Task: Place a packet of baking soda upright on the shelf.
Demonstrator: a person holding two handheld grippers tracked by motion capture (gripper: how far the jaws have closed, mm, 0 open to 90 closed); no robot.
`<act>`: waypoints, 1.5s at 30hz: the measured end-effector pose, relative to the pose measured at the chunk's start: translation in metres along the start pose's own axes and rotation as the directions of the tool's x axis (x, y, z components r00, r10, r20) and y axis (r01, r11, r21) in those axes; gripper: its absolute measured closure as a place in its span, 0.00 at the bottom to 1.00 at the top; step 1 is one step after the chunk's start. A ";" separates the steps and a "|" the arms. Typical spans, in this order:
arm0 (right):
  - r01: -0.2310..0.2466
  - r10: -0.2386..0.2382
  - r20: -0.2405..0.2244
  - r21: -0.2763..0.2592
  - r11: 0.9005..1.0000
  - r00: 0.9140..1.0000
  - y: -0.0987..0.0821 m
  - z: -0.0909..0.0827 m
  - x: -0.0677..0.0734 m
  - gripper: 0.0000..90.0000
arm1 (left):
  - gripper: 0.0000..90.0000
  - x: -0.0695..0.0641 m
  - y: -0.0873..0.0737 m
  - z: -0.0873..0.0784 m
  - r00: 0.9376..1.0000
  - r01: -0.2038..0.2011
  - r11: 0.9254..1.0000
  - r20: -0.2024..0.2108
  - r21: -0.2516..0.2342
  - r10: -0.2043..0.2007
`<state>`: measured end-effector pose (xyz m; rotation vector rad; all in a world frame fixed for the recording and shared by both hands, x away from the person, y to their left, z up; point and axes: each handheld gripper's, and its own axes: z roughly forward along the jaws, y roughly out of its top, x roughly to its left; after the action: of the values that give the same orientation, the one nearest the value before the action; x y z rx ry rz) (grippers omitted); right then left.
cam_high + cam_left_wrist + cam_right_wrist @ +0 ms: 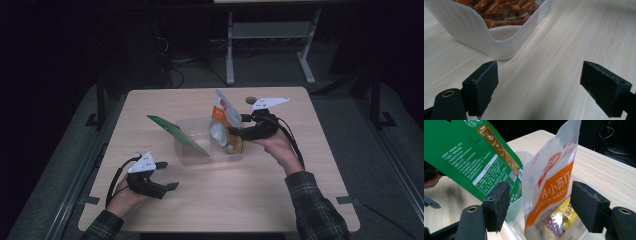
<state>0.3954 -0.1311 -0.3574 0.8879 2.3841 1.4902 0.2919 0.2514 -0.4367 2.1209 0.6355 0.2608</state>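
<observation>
Light wood worktop (pixel 250 190) in a dark room, grey floor around it, a white desk frame (pixel 270 45) behind. Nearest you, your left gripper (pixel 167 176) rests low on the worktop at the front left, jaws wide apart, nothing between them; in the left gripper view they point at the near corner of the clear plastic tub (pixel 499 45), close but not touching. Mid-table, the tub (pixel 210 155) holds the packets. A green packet (pixel 175 132) leans out over its left rim, tilted. Your right gripper (pixel 239 131) sits at the tub's right side. In the right gripper view its jaws stand apart on either side of the upright white-and-orange pouch (pixel 551 182), pads not pressing on it. A gold-foil packet (pixel 559 218) lies low in the tub, behind the pouch.
</observation>
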 end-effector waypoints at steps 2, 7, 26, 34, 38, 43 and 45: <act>-0.003 0.003 0.001 0.004 1.000 1.000 -0.001 -0.003 0.001 0.34 | 0.16 0.000 0.000 0.000 1.000 -0.003 1.000 0.000 0.000 0.003; 0.010 -0.010 0.012 0.002 1.000 1.000 -0.004 -0.011 0.002 0.33 | 0.16 0.000 0.000 0.000 1.000 0.002 1.000 0.001 0.000 -0.002; 0.023 -0.023 0.053 0.003 1.000 0.998 -0.037 -0.042 0.008 0.28 | 0.16 0.000 0.000 0.000 1.000 -0.005 1.000 0.007 0.002 0.005; 0.027 -0.027 0.074 -0.003 1.000 0.997 -0.059 -0.055 0.014 0.26 | 0.16 -0.002 0.000 0.000 1.000 -0.005 1.000 0.013 0.004 0.005; 0.031 -0.033 0.078 0.021 0.999 0.996 -0.073 -0.059 0.018 0.24 | 0.16 -0.002 -0.001 0.000 1.000 -0.003 1.000 0.018 0.003 0.003; 0.030 -0.033 0.084 0.035 0.999 0.996 -0.087 -0.063 0.023 0.23 | 0.16 -0.002 -0.003 -0.001 1.000 -0.009 0.999 0.023 0.031 0.008; 0.025 -0.028 0.077 0.042 0.999 0.997 -0.094 -0.064 0.025 0.22 | 0.16 -0.003 -0.003 -0.002 1.000 -0.003 1.000 0.019 0.026 0.003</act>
<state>0.3100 -0.1941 -0.4048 0.9022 2.3691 1.3770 0.2875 0.2527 -0.4379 2.1470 0.6277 0.2349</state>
